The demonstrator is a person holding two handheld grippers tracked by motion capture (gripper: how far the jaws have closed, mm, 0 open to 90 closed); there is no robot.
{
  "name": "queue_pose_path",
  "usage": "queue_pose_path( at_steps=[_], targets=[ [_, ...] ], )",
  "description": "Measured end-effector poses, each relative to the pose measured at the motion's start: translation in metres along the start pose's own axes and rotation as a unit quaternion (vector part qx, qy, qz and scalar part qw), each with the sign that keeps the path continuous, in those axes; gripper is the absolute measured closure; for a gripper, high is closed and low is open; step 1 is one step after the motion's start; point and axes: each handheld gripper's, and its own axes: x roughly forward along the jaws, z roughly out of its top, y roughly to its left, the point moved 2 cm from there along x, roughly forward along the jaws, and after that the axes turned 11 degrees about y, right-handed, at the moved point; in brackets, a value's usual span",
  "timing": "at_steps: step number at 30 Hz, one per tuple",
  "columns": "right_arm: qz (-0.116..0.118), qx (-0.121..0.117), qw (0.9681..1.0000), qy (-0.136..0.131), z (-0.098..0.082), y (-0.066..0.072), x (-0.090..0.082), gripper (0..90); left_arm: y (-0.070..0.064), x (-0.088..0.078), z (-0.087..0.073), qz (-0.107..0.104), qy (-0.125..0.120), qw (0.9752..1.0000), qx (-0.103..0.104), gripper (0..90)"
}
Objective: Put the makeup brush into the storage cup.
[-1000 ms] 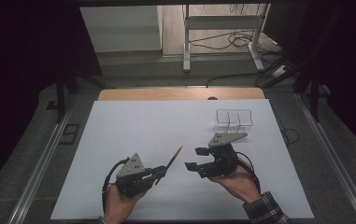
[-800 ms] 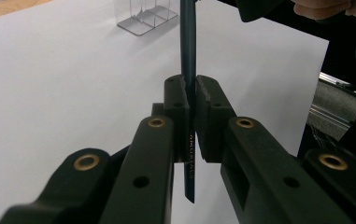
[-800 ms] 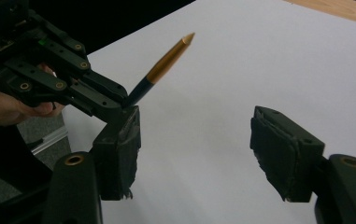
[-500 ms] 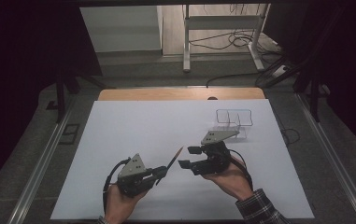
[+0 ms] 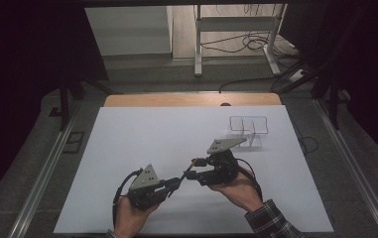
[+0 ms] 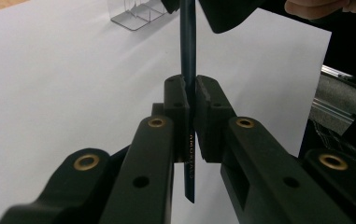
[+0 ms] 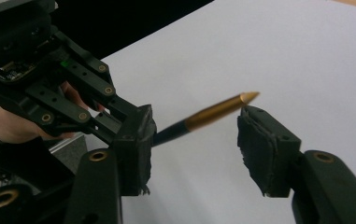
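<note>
since a second ago our right gripper (image 7: 194, 135) has slid left to the pen (image 7: 203, 116), jaws just been closing, not yet gripping. our left gripper (image 6: 189, 116) clamps the pen; next we close on its gold end.

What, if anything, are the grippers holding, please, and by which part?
The left gripper clamps a dark pen near its lower end; the right gripper grips nothing.

right tongs (image 5: 192, 173), black with a grey three-cornered plate on top, drawn leftward and nearer since a second ago, away from the clear plastic compartment box (image 5: 248, 130) and up to the gold-tipped end of the slim dark pencil (image 5: 188, 171). jaws just been closing, now standing on either side of that gold tip, pads not yet pressing on it. right hand (image 5: 238, 187) and plaid sleeve (image 5: 271, 223) shifted left along with them.
</note>
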Motion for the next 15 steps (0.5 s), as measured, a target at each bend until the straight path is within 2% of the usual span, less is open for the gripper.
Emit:
queue_pose_path(
  at_steps=[15],
  targets=[
    [0.018,-0.004,0.9998,0.009,-0.0004,-0.0001,0.0061,66.3,-0.0008,0.0048,0.0005,0.001,0.011,0.9999,0.001,84.6]
  ],
)
